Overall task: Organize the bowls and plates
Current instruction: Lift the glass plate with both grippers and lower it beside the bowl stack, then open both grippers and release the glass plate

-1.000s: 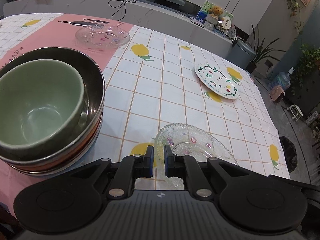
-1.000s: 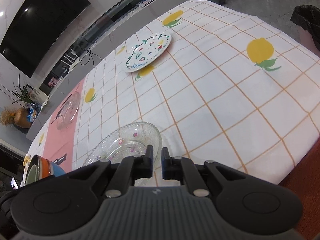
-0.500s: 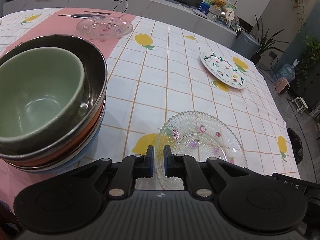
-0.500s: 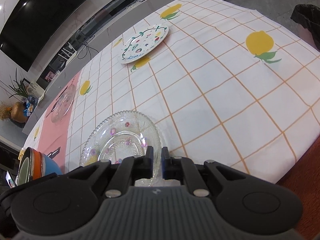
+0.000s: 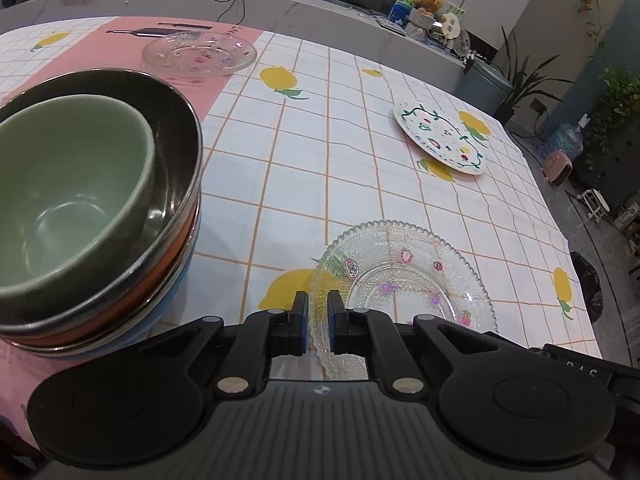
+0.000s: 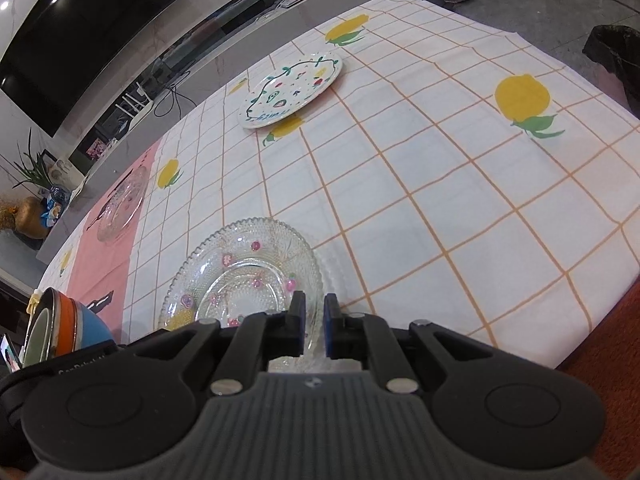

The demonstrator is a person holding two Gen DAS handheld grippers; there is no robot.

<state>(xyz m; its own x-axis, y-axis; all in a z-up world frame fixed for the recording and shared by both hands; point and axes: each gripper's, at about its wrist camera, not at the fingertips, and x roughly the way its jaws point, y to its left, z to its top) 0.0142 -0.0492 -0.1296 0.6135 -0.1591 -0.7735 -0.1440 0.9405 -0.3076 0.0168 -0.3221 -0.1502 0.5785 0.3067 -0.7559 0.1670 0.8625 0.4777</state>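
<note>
A clear glass plate with small flower prints (image 5: 404,276) is held by both grippers, just above the tablecloth. My left gripper (image 5: 318,312) is shut on its left rim. My right gripper (image 6: 314,314) is shut on its right rim, and the plate also shows in the right wrist view (image 6: 244,276). A stack of bowls (image 5: 80,208) with a green bowl on top stands to the left. A second glass plate (image 5: 200,54) lies at the far left on the pink cloth. A white painted plate (image 5: 440,138) lies at the far right.
The table (image 5: 320,160) carries a checked lemon-print cloth with a pink section (image 5: 120,48) at the left. A grey counter (image 5: 280,12) runs behind it. The table's right edge (image 6: 592,320) drops to a red-brown floor; a black bin (image 6: 616,56) stands beyond.
Both grippers have drawn back and risen with the glass plate, so more of the plate shows in both views. The bowls and the other plates have not moved.
</note>
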